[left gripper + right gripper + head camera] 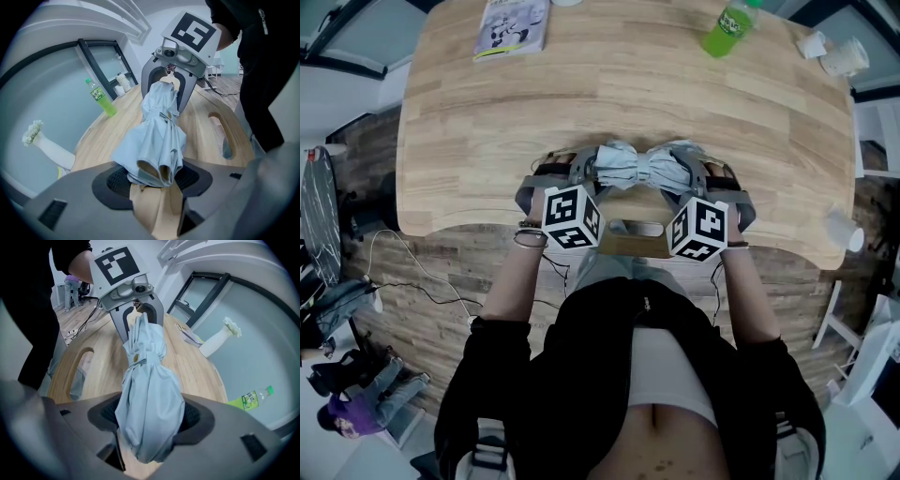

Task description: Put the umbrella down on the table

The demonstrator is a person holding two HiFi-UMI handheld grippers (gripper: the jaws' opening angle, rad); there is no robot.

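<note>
table (628,103) centre: free | far edge: booklet (512,26), bottle (730,26), cups (839,54)

left tongs (584,171), right tongs (701,174), both clamped, angled down

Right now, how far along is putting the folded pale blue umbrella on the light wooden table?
Done: the umbrella is over the table, near its edge. In hand: the left claw and right claw each grip one end. Left: set it down, then release.

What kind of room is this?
Probably an office or workroom: a big wooden table with a booklet and a green bottle on it, and cables trailing across the floor.
</note>
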